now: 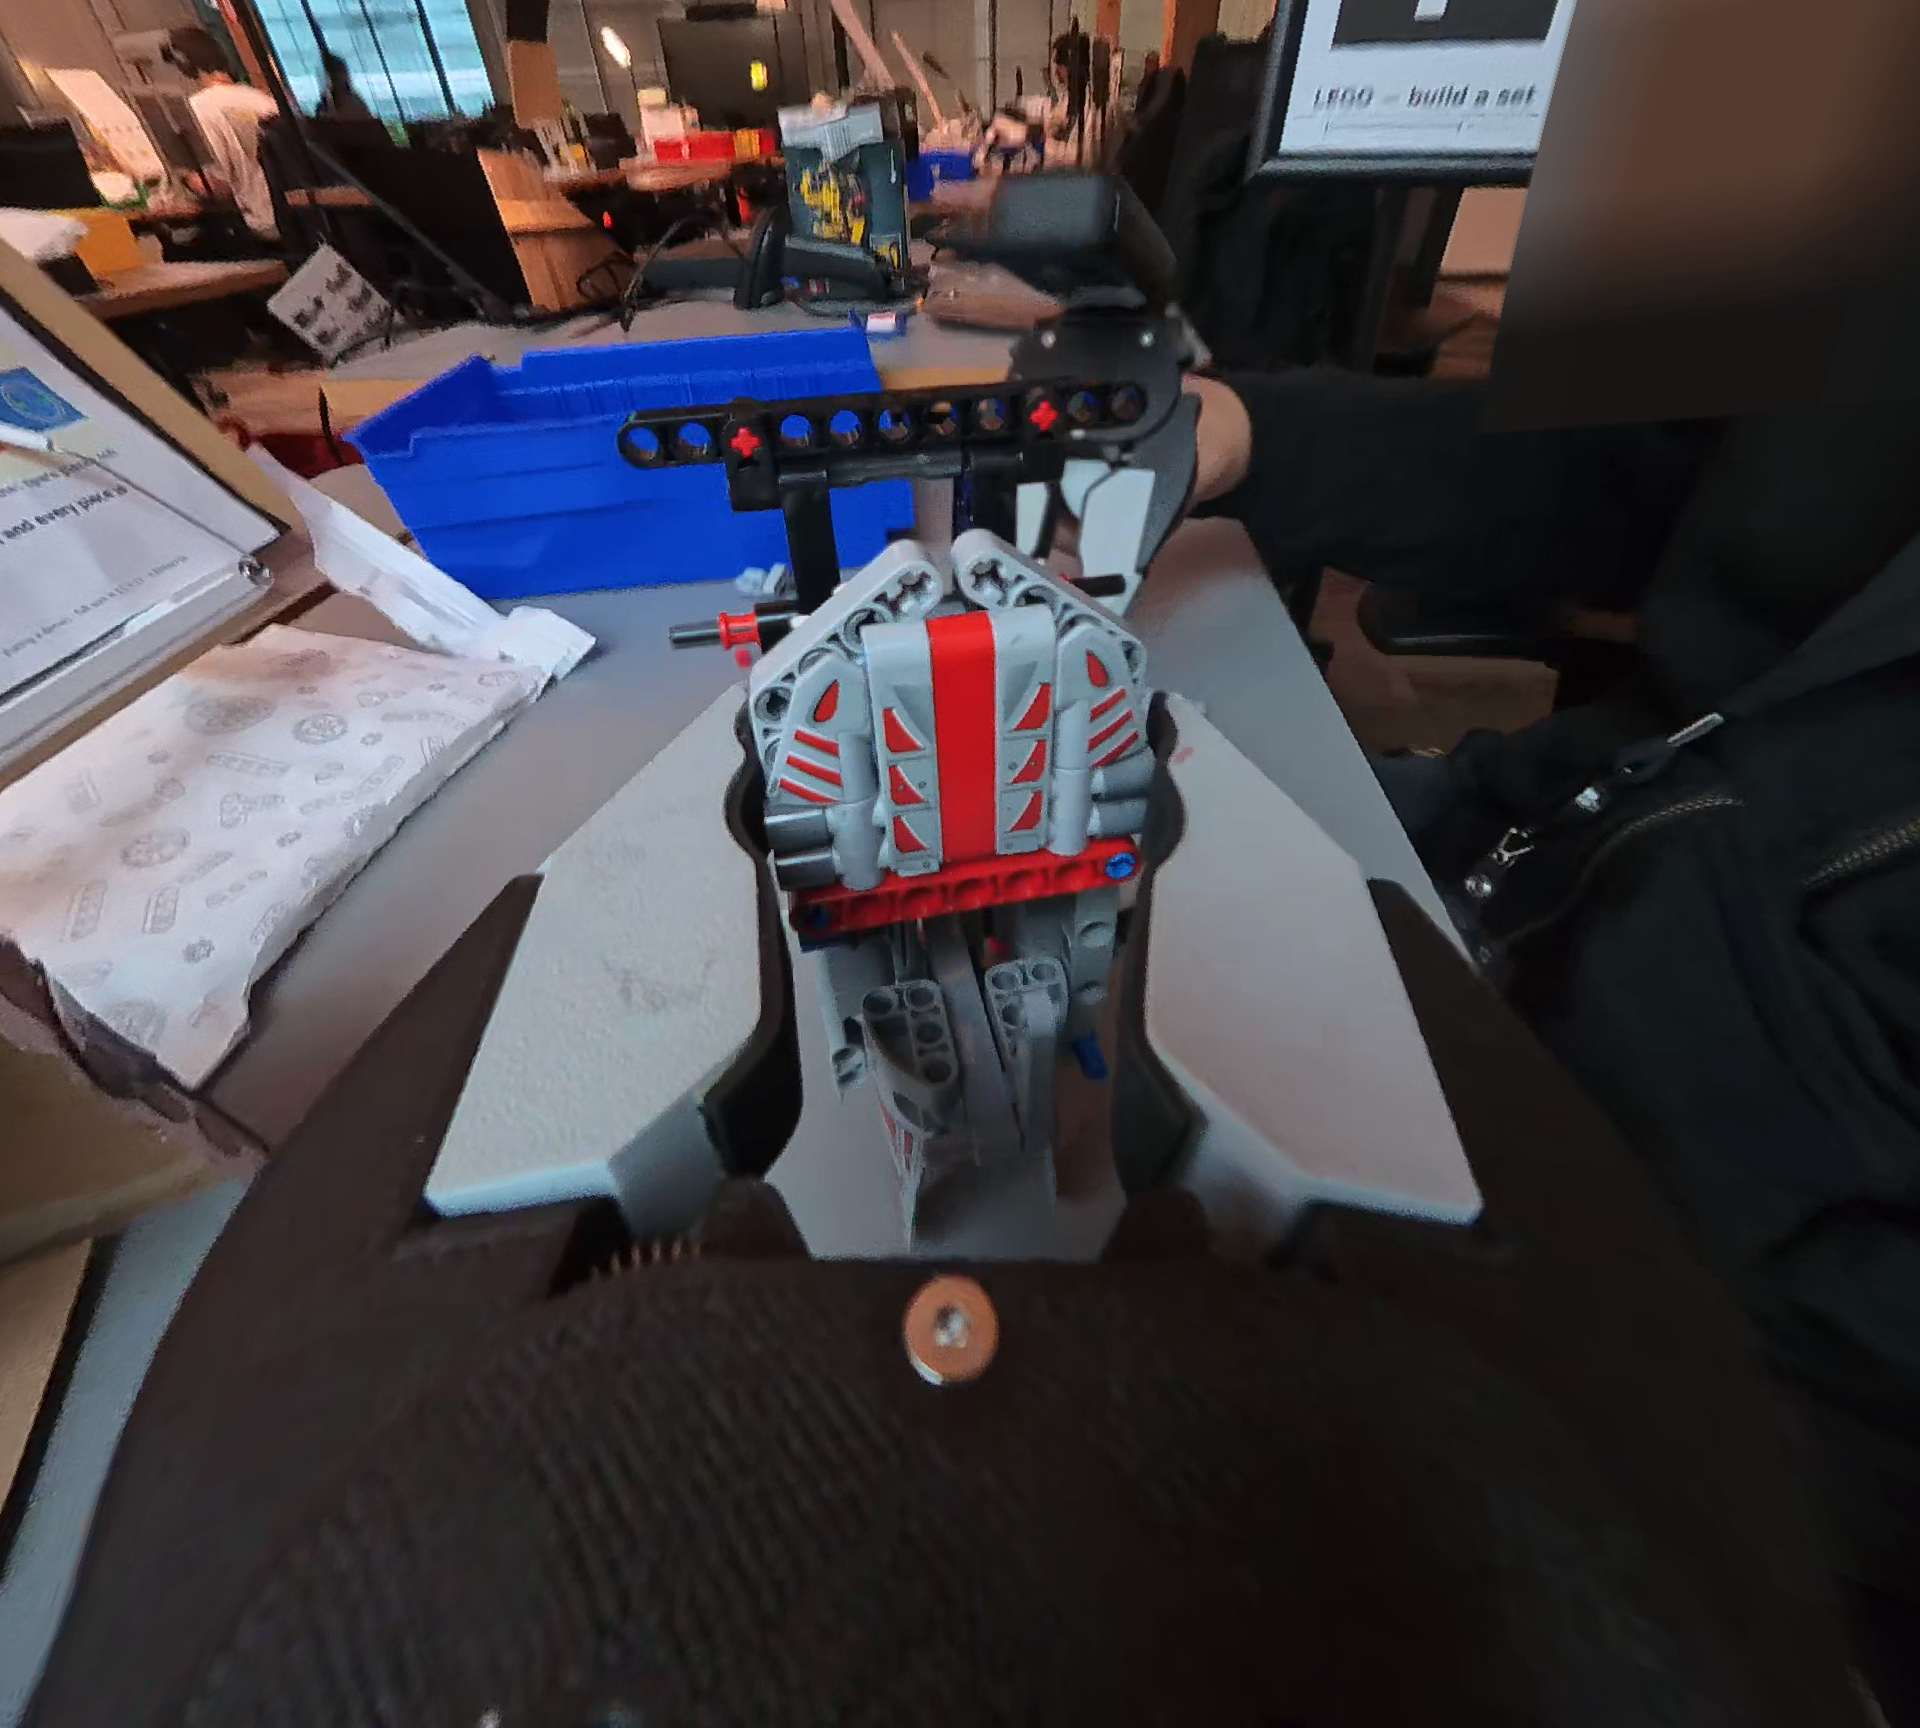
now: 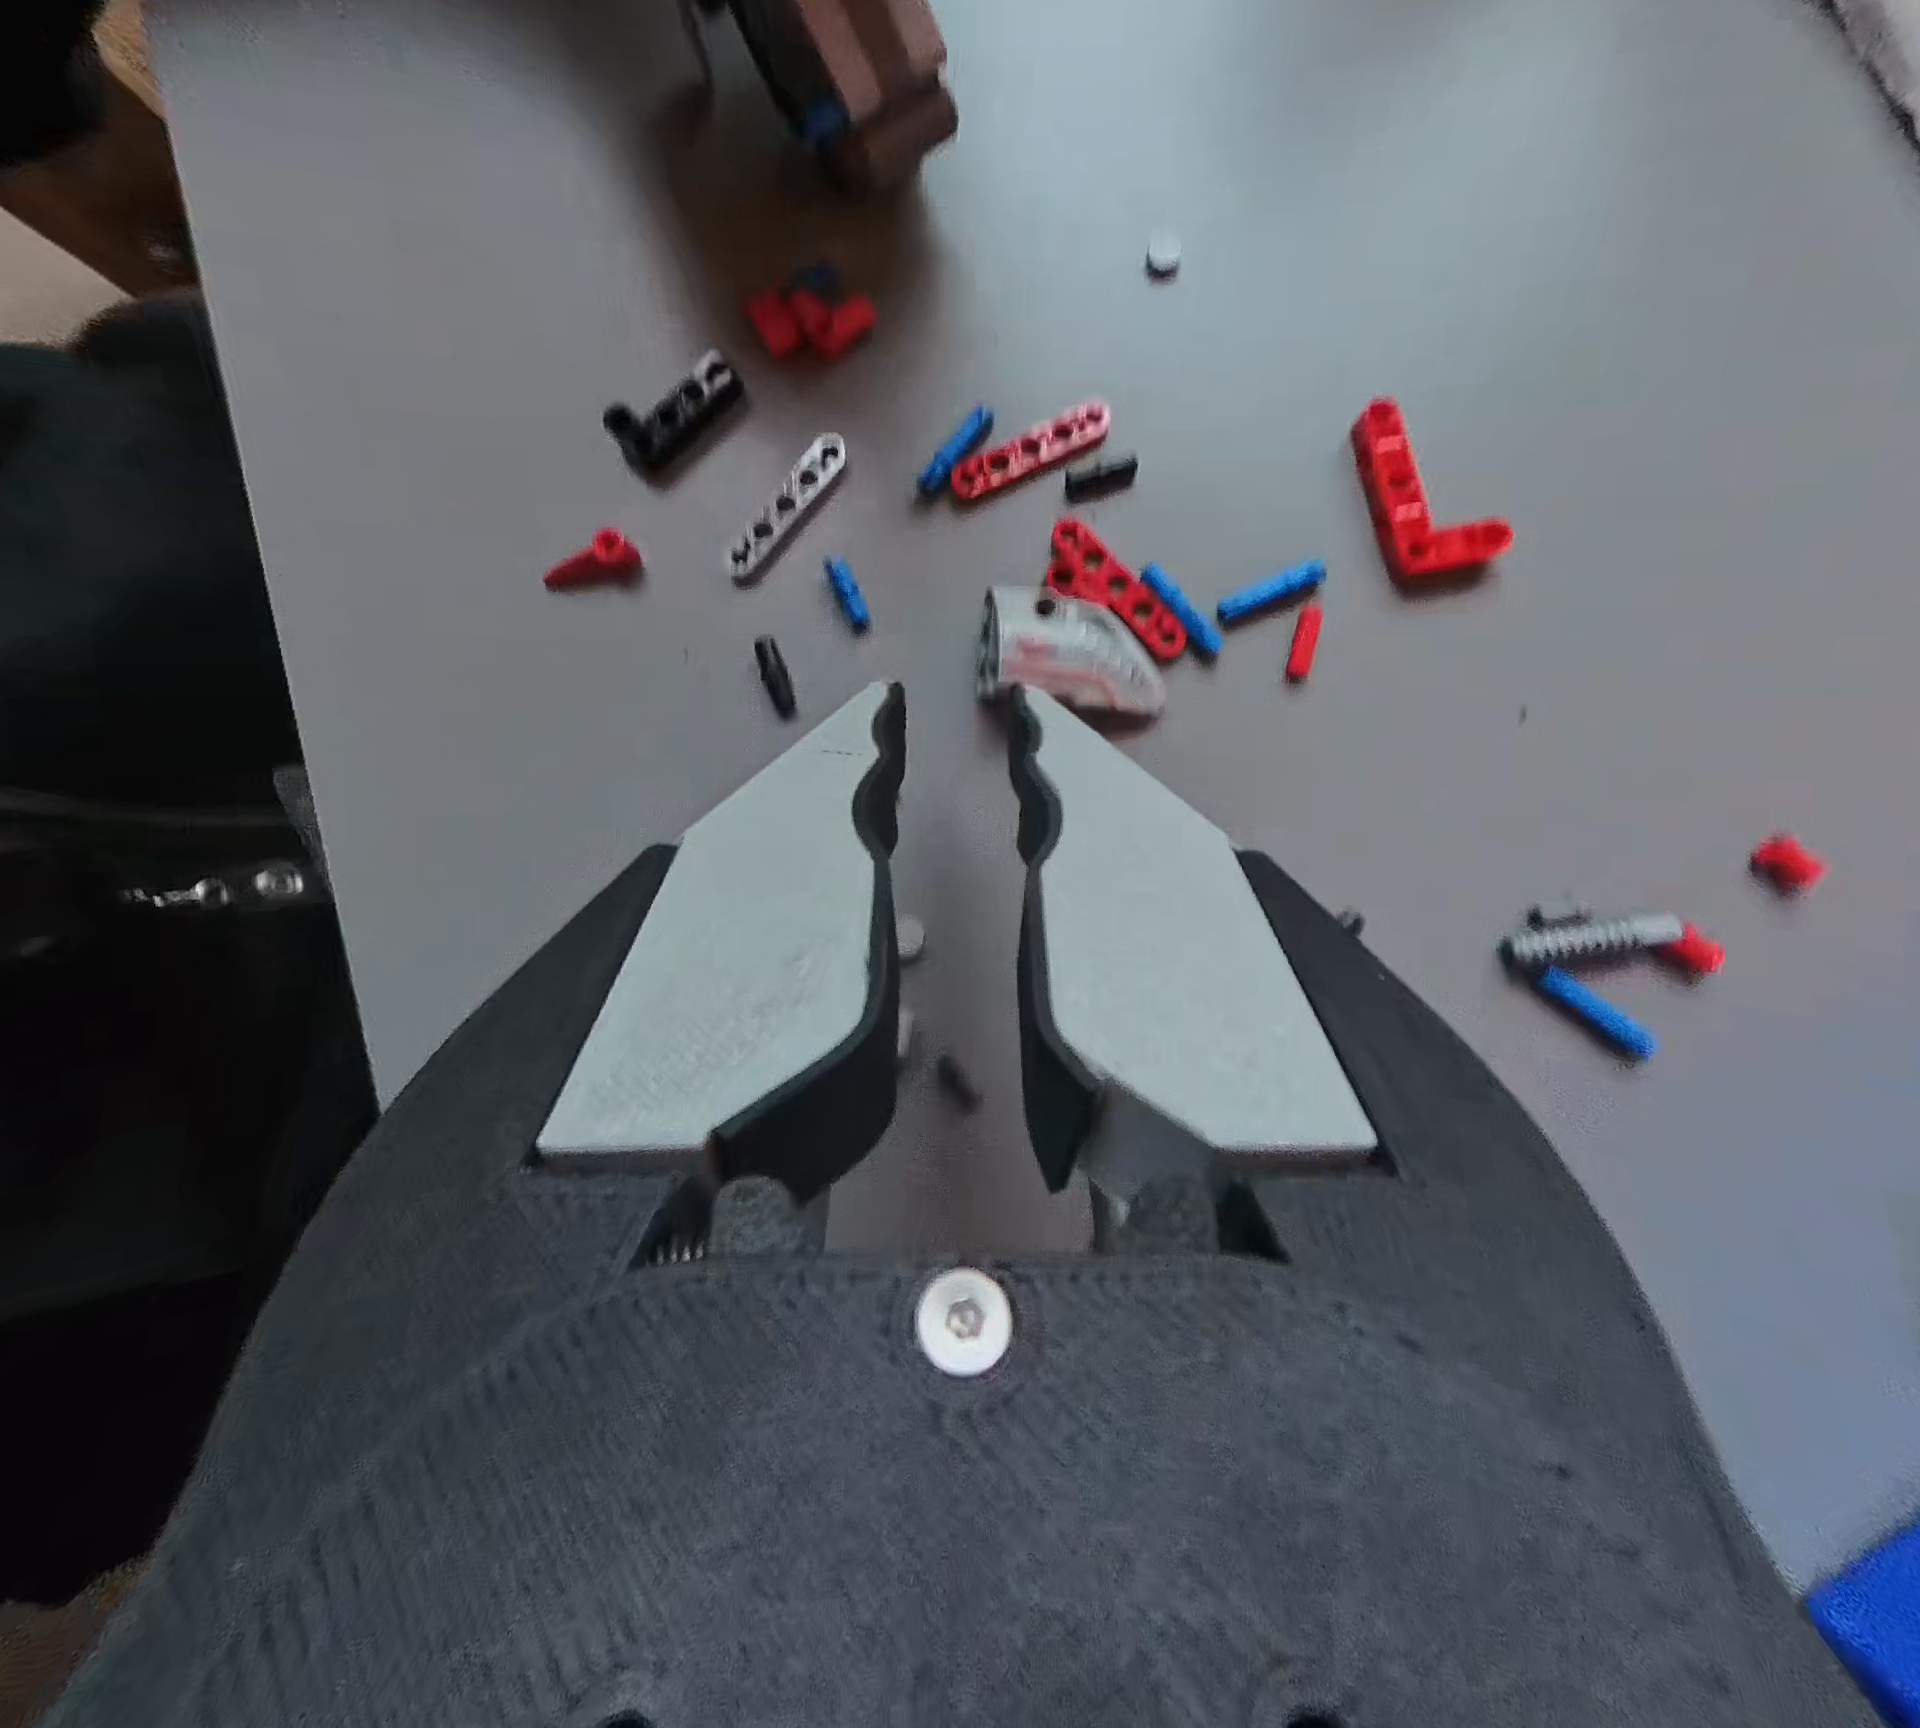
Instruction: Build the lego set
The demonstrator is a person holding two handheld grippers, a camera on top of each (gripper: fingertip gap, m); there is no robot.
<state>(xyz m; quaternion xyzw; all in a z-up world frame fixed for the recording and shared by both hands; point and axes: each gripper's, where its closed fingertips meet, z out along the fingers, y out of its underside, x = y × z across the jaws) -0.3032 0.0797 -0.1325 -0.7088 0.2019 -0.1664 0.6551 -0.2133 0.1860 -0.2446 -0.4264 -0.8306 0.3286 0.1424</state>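
Looks like the fetch-the-next-part stage of the build. The left gripper has its jaws clamped on either side of the half-built model, holding it up above the grey bench with the panelled face toward the camera. The right gripper is over the scatter of loose parts, jaws only a little apart and holding nothing, tips just beside a grey curved panel with red markings.

My guess is that panel is the next pick (it matches the ones already on the model), so the move calls for spreading the jaws a bit wider, dropping onto it and avoiding the red beam touching its far side.

The model itself: grey shell panels with red stripes, a red strip down the middle, a red holed beam across the bottom, and a long black holed beam on a black post behind. A blue bin sits further back.
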